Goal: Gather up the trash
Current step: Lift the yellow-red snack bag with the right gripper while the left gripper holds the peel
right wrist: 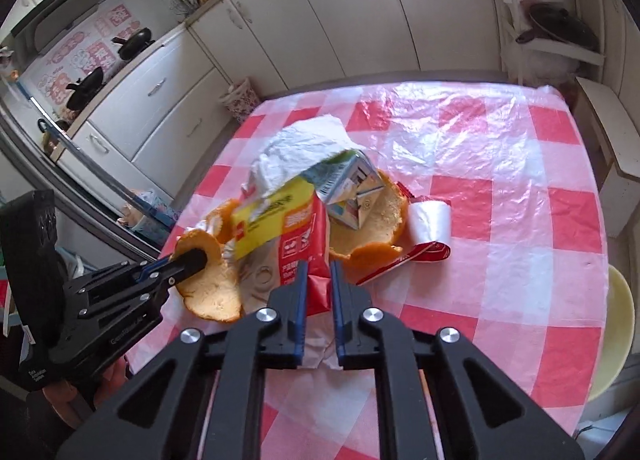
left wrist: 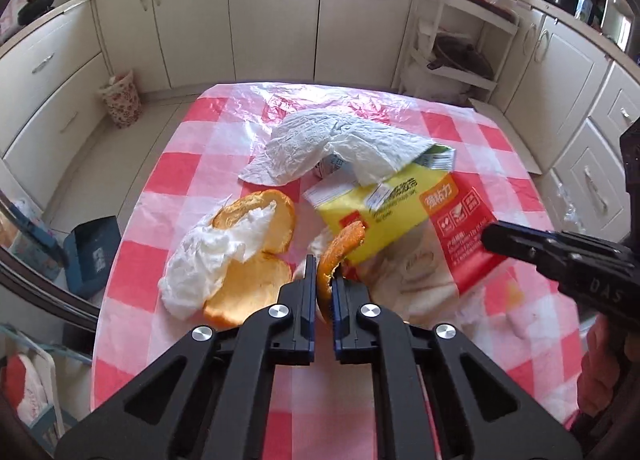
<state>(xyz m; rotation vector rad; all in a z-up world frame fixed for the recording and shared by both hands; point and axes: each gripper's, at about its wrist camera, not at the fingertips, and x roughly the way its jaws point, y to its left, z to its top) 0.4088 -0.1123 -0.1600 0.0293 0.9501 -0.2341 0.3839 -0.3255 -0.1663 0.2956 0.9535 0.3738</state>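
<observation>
Trash lies piled on the red-checked tablecloth (left wrist: pixel 192 172): a white paper sheet (left wrist: pixel 336 140), a yellow-and-red plastic package (left wrist: pixel 384 212), a green-topped carton (right wrist: pixel 352 188), orange peels (left wrist: pixel 256 220), a crumpled tissue (left wrist: pixel 200 264) and a white cup (right wrist: pixel 430 220). My left gripper (left wrist: pixel 323 280) is shut on a curled piece of orange peel (left wrist: pixel 340 248) at the pile's near edge; the right wrist view shows this left gripper (right wrist: pixel 192 260) clamped on that peel (right wrist: pixel 208 292). My right gripper (right wrist: pixel 318 278) is shut on the package's red end (right wrist: pixel 318 260), and it reaches in from the right (left wrist: pixel 490 236).
A floral bin (left wrist: pixel 122 100) stands on the floor beyond the table's far left corner, and a blue box (left wrist: pixel 92 256) sits on the floor left of the table. Cream cabinets (left wrist: pixel 272 12) line the walls. A white shelf rack (left wrist: pixel 460 52) stands at the back right. A pale yellow seat (right wrist: pixel 616 332) sits at the table's right.
</observation>
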